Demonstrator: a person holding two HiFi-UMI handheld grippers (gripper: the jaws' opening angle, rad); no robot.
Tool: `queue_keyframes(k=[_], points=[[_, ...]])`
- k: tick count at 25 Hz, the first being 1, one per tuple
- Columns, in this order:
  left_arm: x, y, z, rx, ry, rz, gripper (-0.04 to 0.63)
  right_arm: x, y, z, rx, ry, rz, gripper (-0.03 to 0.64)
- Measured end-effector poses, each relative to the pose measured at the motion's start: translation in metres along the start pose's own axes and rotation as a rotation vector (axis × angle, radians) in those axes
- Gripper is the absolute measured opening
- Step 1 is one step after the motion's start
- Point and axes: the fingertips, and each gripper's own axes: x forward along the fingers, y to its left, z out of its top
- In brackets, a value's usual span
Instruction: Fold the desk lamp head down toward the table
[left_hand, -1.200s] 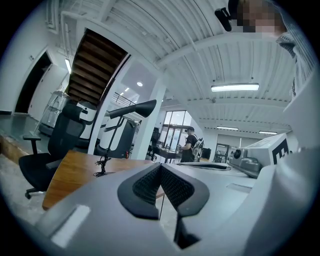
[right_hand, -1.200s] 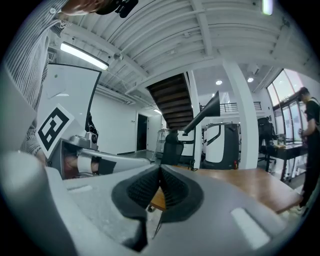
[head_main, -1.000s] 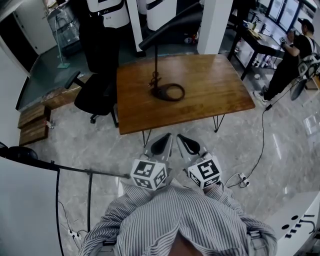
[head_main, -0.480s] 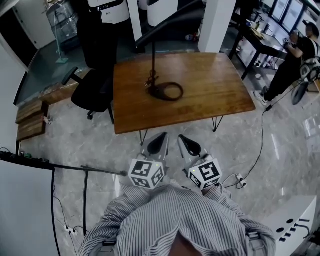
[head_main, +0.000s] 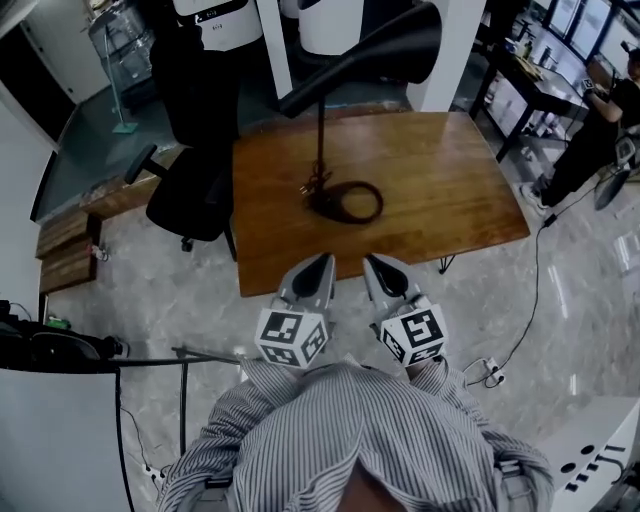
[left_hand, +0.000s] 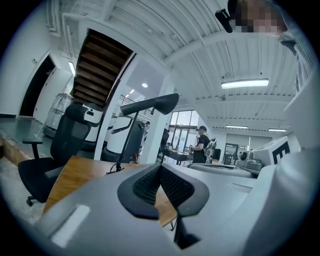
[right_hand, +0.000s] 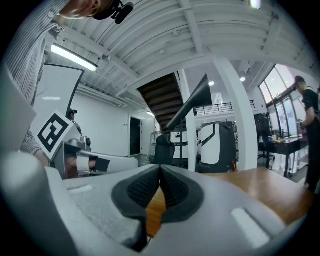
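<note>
**Fold not started: lamp head up, both grippers empty**

Left gripper (head_main: 323, 260): jaws pressed together, nothing b/w them. Right gripper (head_main: 371, 261): same, pads meeting, holding nothing. Both are held side by side and pointing level toward the table (head_main: 460, 190). In the head view their tips sit about at its near edge, well apart from the lamp.

Progress, as I judge it: nil so far. The lamp head (head_main: 385, 50) is raised, sitting high on its slanted arm above the upright post (head_main: 321, 140). It's nowhere near the tabletop. The ring base (head_main: 352, 201) rests on the wood nr the table's middle, w/ a bit of cord bunched beside the post's foot. Neither gripper touches any part of the lamp.

Left to do: everything. That means closing in on the lamp, getting hold of or pressing on the head or arm, and swinging it down toward the table.

Count:
- grippers: 2
- desk lamp: 1 (1 head, 1 post, 1 ring base)
- wooden table: 1
- office chair (head_main: 190, 190): 1, at the table's left end
- bystander (head_main: 590, 135): 1, far right, away from the work
</note>
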Motion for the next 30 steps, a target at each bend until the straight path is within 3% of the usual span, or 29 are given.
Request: queue_keyframes(k=[7,15,21,30], points=[[0.062,0.070,0.033,-0.021,0.008,-0.020,0.005,0.081,-0.034,0.021,-0.016,-0.014,-0.037,0.003],[0.117,0.108,0.063,0.071,0.009,-0.093,0.005,0.157,-0.069,0.041,-0.045,-0.035,-0.049,0.023],[0.137,0.131,0.077,0.122,-0.003,-0.068,0.005,0.200,-0.090,0.045,-0.044,-0.028,-0.006,0.062],[0.153,0.144,0.088,0.118,0.001,-0.016,0.005,0.245,-0.101,0.052,-0.028,0.001,0.065,0.080]])
